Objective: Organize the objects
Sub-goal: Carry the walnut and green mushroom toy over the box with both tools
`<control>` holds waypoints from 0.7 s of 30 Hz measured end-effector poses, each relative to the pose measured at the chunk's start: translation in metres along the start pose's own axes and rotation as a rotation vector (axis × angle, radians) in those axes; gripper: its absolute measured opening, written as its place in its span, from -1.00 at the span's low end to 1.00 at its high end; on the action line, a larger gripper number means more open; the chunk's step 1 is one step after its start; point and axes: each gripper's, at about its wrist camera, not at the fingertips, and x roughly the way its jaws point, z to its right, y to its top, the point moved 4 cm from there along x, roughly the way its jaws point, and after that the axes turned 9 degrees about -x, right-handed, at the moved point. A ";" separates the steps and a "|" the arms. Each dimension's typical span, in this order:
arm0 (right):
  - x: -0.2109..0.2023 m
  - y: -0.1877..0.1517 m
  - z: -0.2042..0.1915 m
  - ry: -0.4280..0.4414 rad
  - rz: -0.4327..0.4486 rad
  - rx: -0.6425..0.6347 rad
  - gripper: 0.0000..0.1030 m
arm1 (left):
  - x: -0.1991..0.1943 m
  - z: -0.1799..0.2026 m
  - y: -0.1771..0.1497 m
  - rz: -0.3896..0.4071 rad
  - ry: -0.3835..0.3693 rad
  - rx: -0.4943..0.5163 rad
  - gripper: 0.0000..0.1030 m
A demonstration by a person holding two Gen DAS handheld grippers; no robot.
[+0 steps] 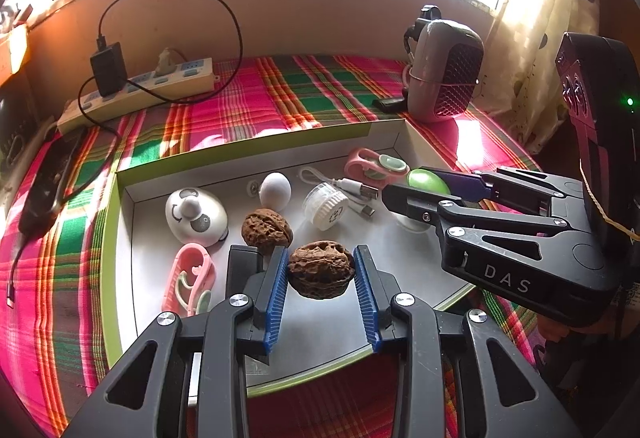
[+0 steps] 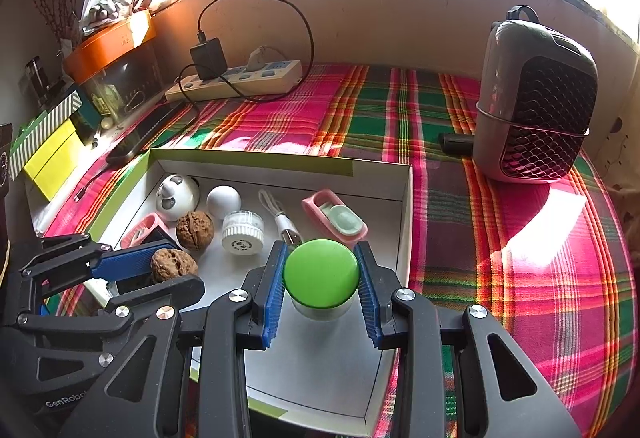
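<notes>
Lower both loads into the shallow white box [image 2: 406, 198], onto bare floor clear of the items already inside. Right gripper [image 2: 322, 280]: pads clamped on the green-lidded jar [image 2: 321, 273], lid level with the fingertips. Left gripper [image 1: 321, 270]: pads clamped on the walnut [image 1: 321, 269], seated between the tips, just above the floor.

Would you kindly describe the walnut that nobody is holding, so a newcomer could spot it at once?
Start at the shallow white box on the plaid cloth. Near its left side sits a loose walnut, between the white egg behind it and the ribbed white jar to its right. Unlike the other walnut, no blue fingers touch it.
</notes>
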 end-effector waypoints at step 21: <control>0.001 0.000 -0.004 -0.024 0.015 -0.027 -0.32 | 0.009 0.005 -0.005 -0.028 0.001 0.011 -0.40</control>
